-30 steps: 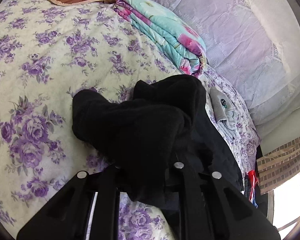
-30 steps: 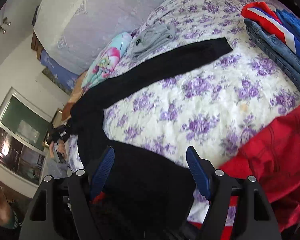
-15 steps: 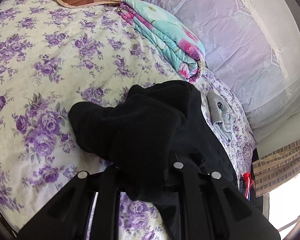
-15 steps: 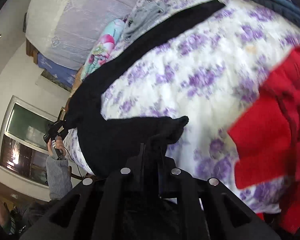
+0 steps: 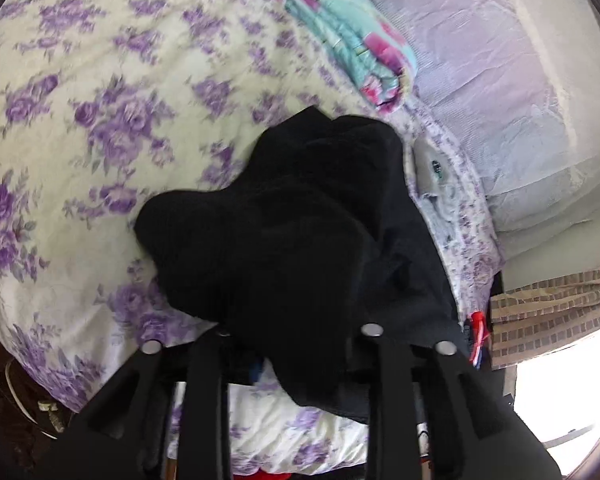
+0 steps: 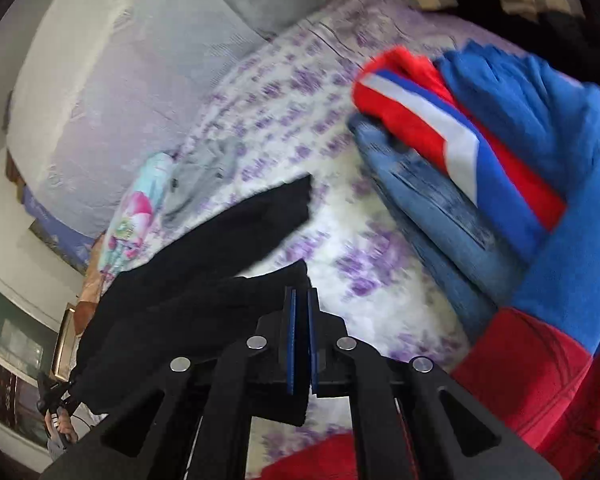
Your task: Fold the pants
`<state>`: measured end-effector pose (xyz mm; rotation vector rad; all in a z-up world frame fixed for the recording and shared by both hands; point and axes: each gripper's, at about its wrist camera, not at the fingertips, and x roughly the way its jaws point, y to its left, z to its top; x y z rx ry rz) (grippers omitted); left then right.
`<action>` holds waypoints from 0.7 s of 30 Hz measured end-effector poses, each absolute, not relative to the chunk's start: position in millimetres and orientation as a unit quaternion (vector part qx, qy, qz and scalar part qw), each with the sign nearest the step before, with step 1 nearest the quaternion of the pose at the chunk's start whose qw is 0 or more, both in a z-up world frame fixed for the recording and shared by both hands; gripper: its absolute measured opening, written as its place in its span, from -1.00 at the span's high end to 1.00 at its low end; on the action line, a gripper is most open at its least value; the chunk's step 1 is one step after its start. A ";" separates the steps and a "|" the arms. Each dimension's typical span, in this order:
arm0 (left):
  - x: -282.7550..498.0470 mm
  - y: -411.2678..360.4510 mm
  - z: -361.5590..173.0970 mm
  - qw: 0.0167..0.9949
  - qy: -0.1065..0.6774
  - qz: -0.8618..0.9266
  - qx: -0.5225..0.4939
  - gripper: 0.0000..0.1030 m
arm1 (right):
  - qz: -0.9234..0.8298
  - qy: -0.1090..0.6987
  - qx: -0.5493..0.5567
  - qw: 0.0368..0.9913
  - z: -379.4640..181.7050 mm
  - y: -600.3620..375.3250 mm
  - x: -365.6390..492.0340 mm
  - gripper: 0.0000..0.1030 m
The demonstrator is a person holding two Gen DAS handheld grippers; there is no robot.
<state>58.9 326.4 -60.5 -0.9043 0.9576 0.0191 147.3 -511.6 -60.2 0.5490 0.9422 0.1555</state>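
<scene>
Left wrist: left gripper (image 5: 296,344) jaws just been opening, black pants (image 5: 300,240) bunched over and between them, pads hidden, grip unclear. Right wrist: right gripper (image 6: 300,312) clamped on one pant-leg end (image 6: 288,280); other leg (image 6: 268,216) runs ahead-left, nearer this claw. Blurred.

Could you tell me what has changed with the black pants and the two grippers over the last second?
The right gripper shut on a leg end of the black pants and has carried it across the bed toward the other leg end. The left gripper, clamped on the bunched waist end, has just been opening; cloth still lies between its jaws. The folded clothes stack and floral bedsheet stayed put.
</scene>
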 end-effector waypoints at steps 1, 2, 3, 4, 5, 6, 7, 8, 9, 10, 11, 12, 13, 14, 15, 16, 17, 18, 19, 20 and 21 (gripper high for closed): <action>58.9 329.5 -68.0 0.788 0.457 0.041 -0.411 -0.34 | 0.058 0.463 0.259 0.845 -70.1 -515.3 147.3 0.82; 56.6 331.9 -71.6 0.787 0.455 0.049 -0.414 -0.37 | 0.053 0.468 0.263 0.842 -74.8 -515.1 143.9 0.82; 53.8 333.0 -71.8 0.787 0.450 0.039 -0.420 -0.37 | 0.057 0.461 0.270 0.843 -73.7 -516.5 139.2 0.75; 50.1 333.6 -67.9 0.790 0.445 0.036 -0.420 -0.37 | 0.056 0.450 0.271 0.849 -68.3 -516.9 133.0 0.62; 46.4 334.4 -61.6 0.798 0.436 0.039 -0.415 -0.37 | 0.044 0.432 0.270 0.859 -60.3 -519.0 126.8 0.40; 44.1 335.0 -55.1 0.806 0.428 0.042 -0.407 -0.38 | 0.030 0.414 0.266 0.870 -50.9 -520.5 122.6 0.31; 43.9 335.1 -48.6 0.813 0.425 0.044 -0.395 -0.38 | 0.021 0.399 0.258 0.880 -41.6 -520.3 121.0 0.26; 44.7 334.4 -42.0 0.821 0.423 0.045 -0.381 -0.38 | 0.020 0.385 0.249 0.889 -33.5 -515.6 120.0 0.12; 45.8 333.6 -36.0 0.828 0.421 0.048 -0.368 -0.38 | 0.027 0.375 0.246 0.893 -27.6 -508.7 120.9 -0.04; 47.0 332.9 -29.9 0.835 0.418 0.050 -0.354 -0.38 | 0.040 0.370 0.246 0.895 -23.2 -502.0 124.9 -0.10; 48.2 331.1 -23.1 0.844 0.413 0.048 -0.340 -0.40 | 0.059 0.368 0.246 0.895 -21.1 -491.3 128.1 -0.20; 48.9 328.5 -17.9 0.851 0.410 0.043 -0.326 -0.44 | 0.078 0.371 0.244 0.892 -20.8 -479.7 133.0 -0.28; 49.6 325.5 -15.2 0.856 0.414 0.038 -0.307 -0.58 | 0.094 0.378 0.242 0.889 -21.5 -469.3 138.0 -0.30; 48.8 324.2 -14.8 0.858 0.423 0.039 -0.289 -0.63 | 0.109 0.385 0.239 0.885 -23.9 -456.9 144.0 -0.30; 47.4 322.2 -14.3 0.860 0.429 0.053 -0.269 -0.63 | 0.124 0.389 0.237 0.882 -26.0 -446.3 148.9 -0.30; 43.8 323.5 -14.7 0.862 0.431 0.074 -0.255 -0.63 | 0.139 0.394 0.234 0.878 -28.2 -435.1 154.0 -0.30; 38.8 328.9 -15.2 0.862 0.430 0.095 -0.251 -0.63 | 0.151 0.398 0.230 0.875 -29.6 -425.0 157.5 -0.30; 31.9 338.8 -17.0 0.860 0.424 0.110 -0.261 -0.63 | 0.162 0.404 0.226 0.871 -32.1 -414.9 163.7 -0.30; 24.1 352.4 -19.0 0.857 0.412 0.125 -0.284 -0.63 | 0.171 0.410 0.223 0.868 -34.6 -406.1 170.0 -0.30; 16.9 366.4 -19.8 0.853 0.394 0.140 -0.313 -0.63 | 0.177 0.417 0.219 0.864 -36.9 -398.3 176.1 -0.31; 15.9 376.1 -20.4 0.849 0.381 0.153 -0.332 -0.63 | 0.181 0.423 0.216 0.861 -38.0 -391.9 177.3 -0.31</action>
